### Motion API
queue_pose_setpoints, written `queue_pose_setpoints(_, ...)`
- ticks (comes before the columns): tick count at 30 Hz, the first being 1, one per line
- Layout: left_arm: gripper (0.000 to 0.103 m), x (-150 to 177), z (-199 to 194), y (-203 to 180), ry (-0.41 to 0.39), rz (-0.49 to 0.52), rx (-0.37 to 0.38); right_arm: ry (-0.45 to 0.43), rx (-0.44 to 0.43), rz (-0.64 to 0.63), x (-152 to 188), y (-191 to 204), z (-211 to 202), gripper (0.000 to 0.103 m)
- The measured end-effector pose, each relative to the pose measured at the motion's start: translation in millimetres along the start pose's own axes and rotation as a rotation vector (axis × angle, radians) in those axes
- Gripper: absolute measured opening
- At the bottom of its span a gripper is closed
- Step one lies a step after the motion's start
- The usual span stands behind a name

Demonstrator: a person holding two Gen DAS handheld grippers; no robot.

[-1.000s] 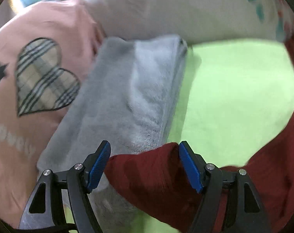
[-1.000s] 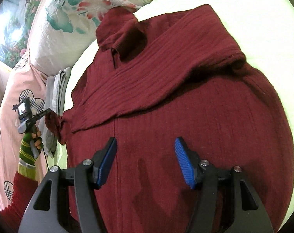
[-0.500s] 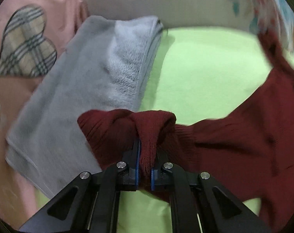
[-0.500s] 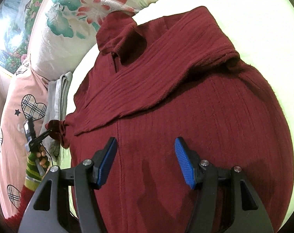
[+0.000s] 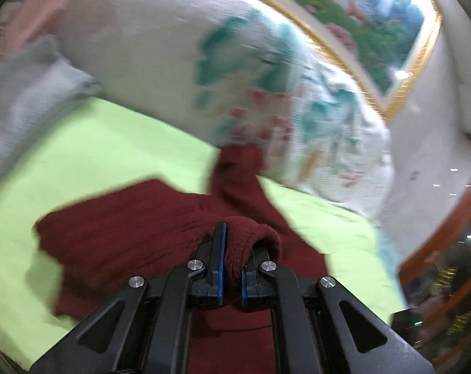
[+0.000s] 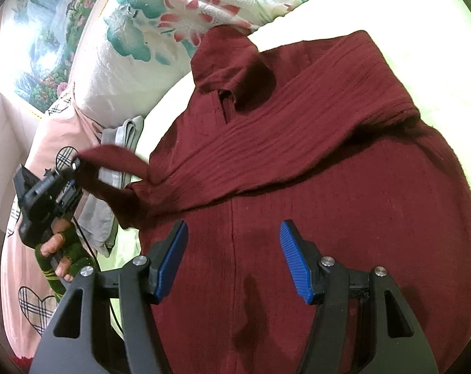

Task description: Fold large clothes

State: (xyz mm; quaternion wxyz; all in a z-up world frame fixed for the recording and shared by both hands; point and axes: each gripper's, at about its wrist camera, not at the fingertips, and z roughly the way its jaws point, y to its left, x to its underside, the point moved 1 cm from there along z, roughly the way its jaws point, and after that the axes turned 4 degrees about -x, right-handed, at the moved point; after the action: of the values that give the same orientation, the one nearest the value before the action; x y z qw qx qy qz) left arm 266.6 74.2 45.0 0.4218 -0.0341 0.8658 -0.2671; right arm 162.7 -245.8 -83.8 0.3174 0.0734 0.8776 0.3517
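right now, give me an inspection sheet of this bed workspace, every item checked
surface: light green bed sheet, bare around the garment's left edge.
job's things: dark red sweater lies spread on the sheet, one sleeve already folded across the chest; the other sleeve's cuff is lifted off the sheet.
clutter: folded grey towel beside the sweater; floral pillow; pink heart-print pillow.
grippers: left gripper shut on the cuff; right gripper open above the sweater's body, nothing between its pads.
cables: thin black cable hangs below the left gripper, by the person's hand.
surroundings: framed landscape picture on the wall behind the pillows.
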Motion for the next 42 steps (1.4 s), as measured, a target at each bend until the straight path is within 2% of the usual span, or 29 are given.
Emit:
queue_pose_setpoints(2,0.006,17,16,-31,0.024,0.036,0.026,-0.011,0.005,0.012,1,-3,-2,0.062)
queue_pose_setpoints(4,0.006,35,40,-47,0.070,0.076,0.002,-0.018,0.007,0.029,0,-7,-4,0.062)
queue_pose_setpoints(10,0.008,108,93,-41,0.306,0.154,-0.051,-0.035,0.011,0.055,-7,-15,-8,0.062)
queue_pose_setpoints(12,0.012,120,94,-34,0.340,0.171,-0.082,-0.040,0.005,0.066,-12,-15,-7,0.062)
queue_pose_setpoints(13,0.014,122,91,-31,0.347,0.171,-0.085,-0.044,0.005,0.068,-16,-15,-7,0.062)
queue_pose_setpoints(15,0.025,126,77,-22,0.345,0.164,-0.075,-0.061,0.002,0.063,-23,-12,-5,0.062)
queue_pose_setpoints(16,0.037,126,70,-19,0.339,0.168,-0.078,-0.067,0.004,0.059,-28,-12,-4,0.062)
queue_pose_setpoints(17,0.045,125,61,-16,0.319,0.177,-0.096,-0.071,0.006,0.057,-35,-11,-1,0.062)
queue_pose_setpoints(19,0.051,123,35,-4,0.255,0.185,-0.166,-0.075,0.015,0.051,-47,-11,7,0.062)
queue_pose_setpoints(23,0.051,112,0,35,0.175,0.139,-0.331,-0.034,0.069,-0.002,-69,-8,39,0.062)
queue_pose_setpoints(26,0.049,112,-5,74,0.187,0.096,-0.470,0.014,0.150,-0.038,-75,-10,68,0.062)
queue_pose_setpoints(29,0.049,113,-4,101,0.217,0.039,-0.497,0.091,0.181,-0.072,-70,-11,97,0.062)
queue_pose_setpoints(30,0.049,113,-2,106,0.220,0.015,-0.482,0.112,0.189,-0.091,-68,-11,106,0.060)
queue_pose_setpoints(31,0.049,111,0,109,0.222,0.003,-0.472,0.123,0.198,-0.115,-66,-9,112,0.040)
queue_pose_setpoints(32,0.049,109,3,110,0.221,0.008,-0.479,0.131,0.209,-0.139,-64,-6,117,0.026)
queue_pose_setpoints(33,0.049,107,7,108,0.221,0.023,-0.490,0.140,0.195,-0.140,-64,-6,119,0.007)
queue_pose_setpoints(34,0.049,106,10,107,0.221,0.032,-0.494,0.140,0.153,-0.128,-67,-4,117,0.007)
queue_pose_setpoints(35,0.049,104,14,104,0.222,0.039,-0.494,0.119,0.147,-0.137,-69,-1,111,0.007)
queue_pose_setpoints(38,0.048,94,24,98,0.209,0.050,-0.502,-0.013,0.136,-0.190,-86,13,70,0.006)
queue_pose_setpoints(40,0.047,90,27,100,0.201,0.041,-0.523,-0.109,0.136,-0.171,-100,9,35,0.006)
queue_pose_setpoints(42,0.046,89,28,102,0.205,0.024,-0.529,-0.178,0.175,-0.144,-110,-3,12,0.006)
